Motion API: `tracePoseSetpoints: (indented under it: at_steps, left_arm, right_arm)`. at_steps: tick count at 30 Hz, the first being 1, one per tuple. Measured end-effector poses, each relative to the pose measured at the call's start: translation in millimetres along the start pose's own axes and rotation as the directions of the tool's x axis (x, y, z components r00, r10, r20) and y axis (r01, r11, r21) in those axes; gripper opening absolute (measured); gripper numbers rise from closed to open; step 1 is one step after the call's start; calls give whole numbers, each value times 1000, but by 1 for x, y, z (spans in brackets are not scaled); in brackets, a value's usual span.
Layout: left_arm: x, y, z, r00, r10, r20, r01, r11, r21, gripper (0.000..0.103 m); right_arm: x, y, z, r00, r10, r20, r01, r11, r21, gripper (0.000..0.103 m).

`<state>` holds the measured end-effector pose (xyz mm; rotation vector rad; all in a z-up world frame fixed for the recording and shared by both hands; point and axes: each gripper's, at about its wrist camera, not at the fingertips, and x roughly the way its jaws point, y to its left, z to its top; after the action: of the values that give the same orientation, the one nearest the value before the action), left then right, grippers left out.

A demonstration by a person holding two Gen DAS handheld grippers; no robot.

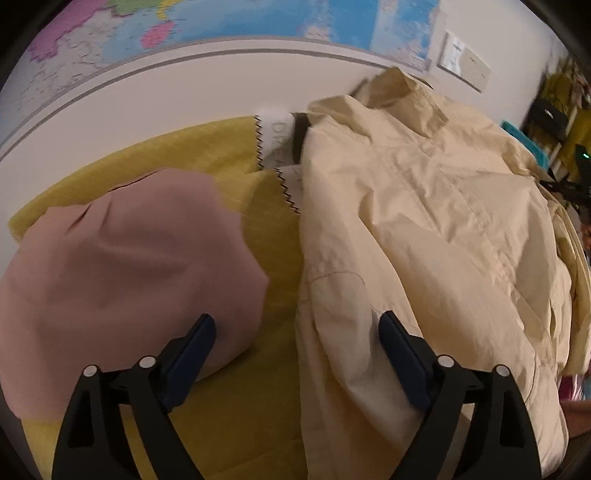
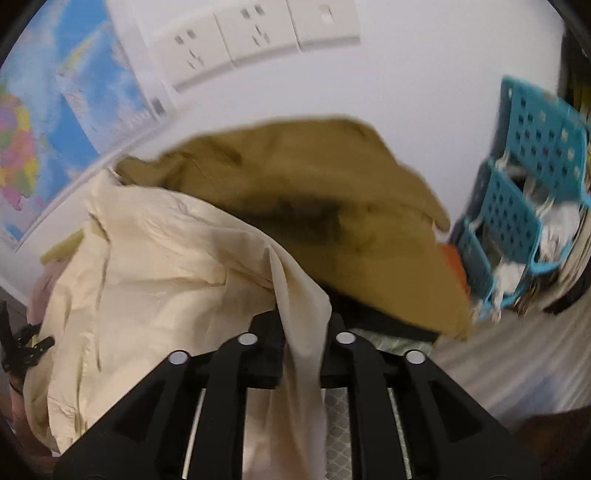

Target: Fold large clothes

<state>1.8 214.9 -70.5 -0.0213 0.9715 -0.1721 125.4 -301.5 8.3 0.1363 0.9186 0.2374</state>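
wall: colourful printed world map (image 1: 229,18) hanging far left | white plastic socket panel (image 2: 255,37) sitting right of it | turquoise perforated plastic baskets (image 2: 517,206) standing far right | light: soft, even

You see a cream jacket (image 1: 424,221); pink cloth (image 1: 129,251); yellow sheet (image 1: 221,424) with faint grid; blue map (image 1: 258,18); teal perforated basket (image 2: 517,192); mustard garment (image 2: 351,206).

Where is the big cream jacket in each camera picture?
Left wrist view: the cream jacket fills the right half, beside the pink cloth, and the open left gripper holds nothing.
Right wrist view: it fills the lower left, with a fold pinched in the right gripper.
Shared landmark: the wall map.
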Motion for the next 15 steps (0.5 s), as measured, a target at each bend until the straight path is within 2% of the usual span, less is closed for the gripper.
tracePoseSetpoints:
  at_steps: [3, 4, 5, 7, 8, 10, 11, 13, 15]
  left_arm:
    - [5, -4, -1, 999, 23, -29, -23, 1000, 13, 88]
    - [6, -5, -1, 999, 33, -31, -33, 999, 22, 88]
    - [4, -7, 0, 999, 34, -22, -34, 999, 34, 87]
    - [4, -13, 2, 999, 43, -8, -43, 997, 57, 87]
    - [6, -14, 2, 998, 56, -2, -55, 996, 69, 87]
    - [11, -19, 5, 997, 76, -9, -75, 995, 69, 87]
    - [12, -21, 6, 997, 76, -9, -76, 995, 68, 87]
    - [12, -27, 9, 997, 82, 10, -83, 993, 89, 88]
    - [11, -32, 14, 996, 81, 27, -84, 991, 105, 88]
  right_arm:
    - [-5, 15, 2, 1000, -19, 24, 20, 1000, -22, 31]
    - [-18, 26, 5, 998, -21, 62, 24, 998, -57, 43]
    - [-27, 35, 7, 996, -19, 86, 27, 996, -84, 61]
    - [-50, 61, 10, 989, -17, 148, 41, 986, -164, 84]
    - [-58, 74, 10, 982, -45, 183, 84, 973, -214, 93]
    - [-71, 95, 13, 952, -141, 270, 226, 923, -313, 97]
    - [-73, 96, 14, 952, -147, 269, 235, 914, -331, 97]
    - [-82, 78, 17, 965, -95, 244, 160, 951, -263, 97]
    - [-93, 63, 18, 966, -28, 257, 81, 977, -197, 97]
